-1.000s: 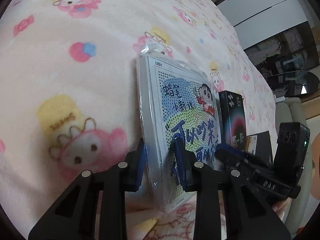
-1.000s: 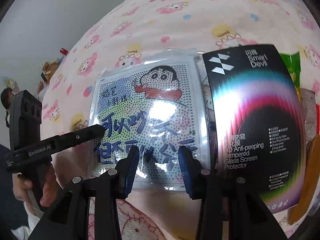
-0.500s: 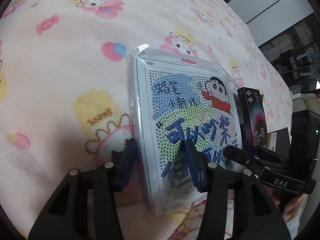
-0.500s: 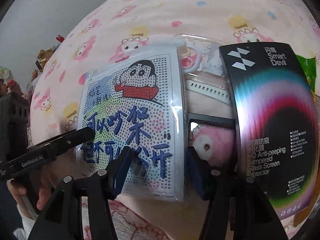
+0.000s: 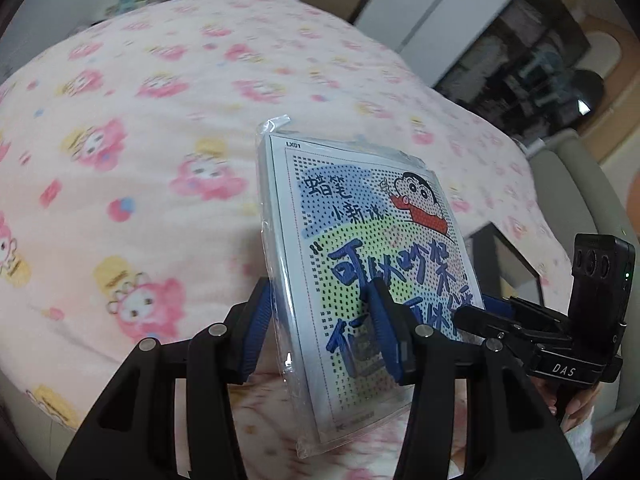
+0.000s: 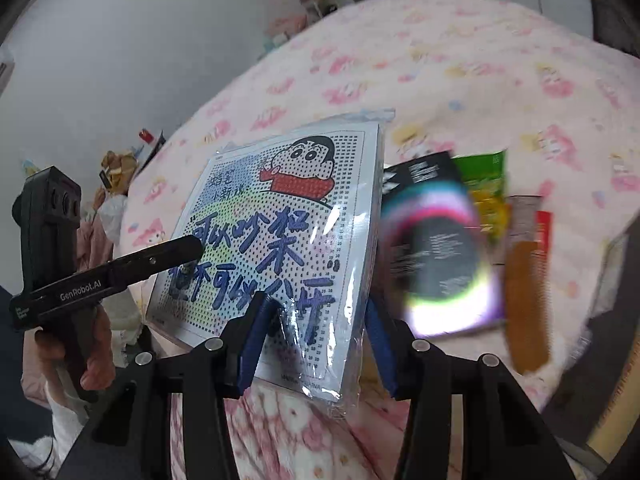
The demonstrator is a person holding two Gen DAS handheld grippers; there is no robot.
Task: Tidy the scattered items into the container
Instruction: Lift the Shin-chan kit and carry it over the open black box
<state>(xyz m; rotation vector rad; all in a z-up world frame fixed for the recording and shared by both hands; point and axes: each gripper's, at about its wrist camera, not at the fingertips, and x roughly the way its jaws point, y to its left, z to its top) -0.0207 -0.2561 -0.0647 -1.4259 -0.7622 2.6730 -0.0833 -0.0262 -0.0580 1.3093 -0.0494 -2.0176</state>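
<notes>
Both tools, left and right, apparently clamp the cartoon packet's lower edge above the blanket.

Bed cover: my pink blanket has little cartoon faces all over it.
Wall: plain and pale.
Closet: white doors.
Shelves: dark and full of stuff.
Corner: a messy pile.
</notes>
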